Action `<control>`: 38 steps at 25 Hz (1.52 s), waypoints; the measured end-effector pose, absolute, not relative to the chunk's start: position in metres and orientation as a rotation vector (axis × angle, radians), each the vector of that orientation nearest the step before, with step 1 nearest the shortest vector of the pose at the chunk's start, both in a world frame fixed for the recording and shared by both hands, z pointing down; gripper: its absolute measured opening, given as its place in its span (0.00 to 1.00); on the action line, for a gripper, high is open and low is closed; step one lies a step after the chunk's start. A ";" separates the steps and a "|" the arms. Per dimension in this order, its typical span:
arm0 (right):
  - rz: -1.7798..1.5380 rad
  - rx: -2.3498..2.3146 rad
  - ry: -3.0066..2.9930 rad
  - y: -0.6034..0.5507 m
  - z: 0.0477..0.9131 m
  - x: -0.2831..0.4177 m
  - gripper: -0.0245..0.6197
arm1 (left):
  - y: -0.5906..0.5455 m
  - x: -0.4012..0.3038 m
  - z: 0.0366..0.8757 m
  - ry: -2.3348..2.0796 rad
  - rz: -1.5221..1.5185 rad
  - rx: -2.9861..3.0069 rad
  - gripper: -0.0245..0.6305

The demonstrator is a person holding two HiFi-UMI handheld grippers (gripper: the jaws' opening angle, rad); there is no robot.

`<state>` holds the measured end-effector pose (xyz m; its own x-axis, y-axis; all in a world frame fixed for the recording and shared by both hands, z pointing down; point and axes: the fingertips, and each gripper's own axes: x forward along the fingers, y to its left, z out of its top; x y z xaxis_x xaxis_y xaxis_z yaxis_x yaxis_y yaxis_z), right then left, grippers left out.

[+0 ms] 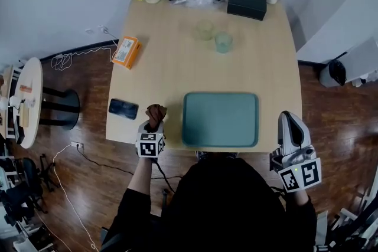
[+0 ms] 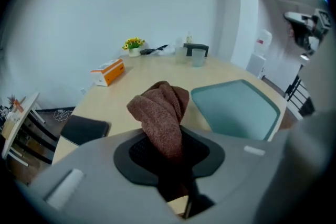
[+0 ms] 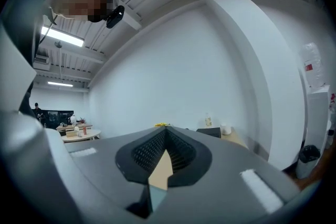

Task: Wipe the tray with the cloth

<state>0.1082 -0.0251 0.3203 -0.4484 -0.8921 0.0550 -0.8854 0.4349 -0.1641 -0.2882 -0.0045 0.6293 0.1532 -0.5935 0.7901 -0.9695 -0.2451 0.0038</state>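
My left gripper (image 1: 153, 124) clamps the brown cloth (image 1: 156, 110) just beside the teal tray (image 1: 220, 121); my right gripper (image 1: 287, 120) is closed, empty.

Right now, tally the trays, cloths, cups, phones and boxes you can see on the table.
Tray: 1
Cloth: 1
Cups: 2
Phone: 1
Boxes: 2, orange box and black box
Total: 7
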 end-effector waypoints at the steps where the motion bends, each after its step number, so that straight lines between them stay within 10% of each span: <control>1: -0.271 -1.625 2.627 -0.026 0.321 0.107 0.04 | -0.007 -0.285 0.642 -1.461 0.952 1.897 0.16; 7: -0.314 -1.623 2.613 -0.028 0.326 0.105 0.04 | -0.004 -0.278 0.685 -1.361 0.947 1.763 0.19; 10: -0.316 -1.615 2.617 -0.029 0.326 0.103 0.04 | -0.006 -0.286 0.655 -1.421 0.878 1.772 0.43; 21: -0.311 -1.562 2.645 -0.033 0.324 0.089 0.04 | -0.028 -0.129 0.329 -1.503 0.202 2.636 0.25; 38: -0.220 -1.557 2.701 -0.023 0.319 0.082 0.04 | -0.008 -0.095 0.351 -1.407 0.208 2.591 0.22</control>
